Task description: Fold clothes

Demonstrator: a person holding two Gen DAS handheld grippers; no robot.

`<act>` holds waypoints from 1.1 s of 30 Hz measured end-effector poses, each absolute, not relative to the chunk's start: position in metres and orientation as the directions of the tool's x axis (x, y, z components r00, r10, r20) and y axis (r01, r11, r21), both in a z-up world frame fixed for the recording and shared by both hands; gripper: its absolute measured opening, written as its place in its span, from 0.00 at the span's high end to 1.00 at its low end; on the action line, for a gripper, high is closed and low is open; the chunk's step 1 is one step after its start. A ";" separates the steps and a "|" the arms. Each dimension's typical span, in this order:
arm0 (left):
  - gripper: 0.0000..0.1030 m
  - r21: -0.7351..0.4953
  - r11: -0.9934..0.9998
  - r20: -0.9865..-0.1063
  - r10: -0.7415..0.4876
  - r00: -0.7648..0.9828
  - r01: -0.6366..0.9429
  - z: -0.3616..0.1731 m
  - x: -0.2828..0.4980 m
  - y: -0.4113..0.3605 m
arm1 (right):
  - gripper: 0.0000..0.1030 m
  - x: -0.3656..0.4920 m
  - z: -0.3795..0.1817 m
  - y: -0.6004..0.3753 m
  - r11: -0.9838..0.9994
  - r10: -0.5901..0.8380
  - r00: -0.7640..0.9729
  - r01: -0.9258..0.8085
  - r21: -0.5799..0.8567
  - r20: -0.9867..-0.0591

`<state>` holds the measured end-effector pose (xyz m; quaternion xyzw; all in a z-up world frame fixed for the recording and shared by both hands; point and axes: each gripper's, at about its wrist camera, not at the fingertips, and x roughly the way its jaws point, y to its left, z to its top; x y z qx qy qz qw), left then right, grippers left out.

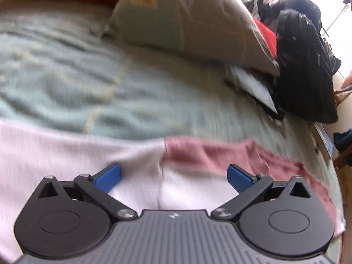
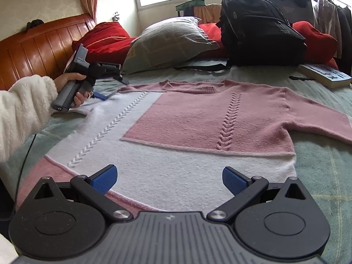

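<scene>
A pink and white knit sweater lies spread flat on the bed, neckline toward the pillows and its pink sleeve stretched out to the right. My right gripper is open above the white band near the hem, with nothing between its fingers. My left gripper is open wide over the seam where white meets pink on the sweater, and the cloth lies flat below it, not pinched. In the right wrist view, the left gripper is held by a hand in a fluffy white sleeve at the sweater's left shoulder.
A grey pillow and red bedding lie behind the sweater, by the wooden headboard. A black backpack stands at the back right, with a book near the right sleeve. Pale green bedcover surrounds the sweater.
</scene>
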<state>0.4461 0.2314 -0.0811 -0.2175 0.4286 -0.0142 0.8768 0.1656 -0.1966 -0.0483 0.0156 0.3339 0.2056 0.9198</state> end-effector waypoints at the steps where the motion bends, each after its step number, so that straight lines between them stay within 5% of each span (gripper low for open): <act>1: 0.01 -0.391 0.906 -0.744 -0.207 0.636 -0.162 -0.083 0.451 0.233 | 0.00 0.167 -0.050 -0.196 0.918 0.380 0.690 -0.362 0.160 -0.616; 9: 0.01 -0.363 0.916 -0.757 -0.183 0.627 -0.171 -0.067 0.438 0.223 | 0.00 0.159 -0.044 -0.197 0.920 0.375 0.704 -0.365 0.145 -0.603; 19: 0.01 -0.495 0.867 -0.733 -0.455 0.505 0.062 -0.034 0.335 0.163 | 0.00 0.137 -0.030 -0.192 0.910 0.399 0.725 -0.387 0.148 -0.561; 27: 0.01 -0.551 0.834 -0.703 -0.454 0.548 -0.017 -0.072 0.303 0.187 | 0.00 0.119 -0.021 -0.197 0.910 0.400 0.742 -0.390 0.139 -0.538; 33: 0.01 -0.407 0.913 -0.785 -0.348 0.513 -0.004 -0.060 0.270 0.183 | 0.00 0.122 -0.029 -0.205 0.920 0.382 0.734 -0.361 0.154 -0.562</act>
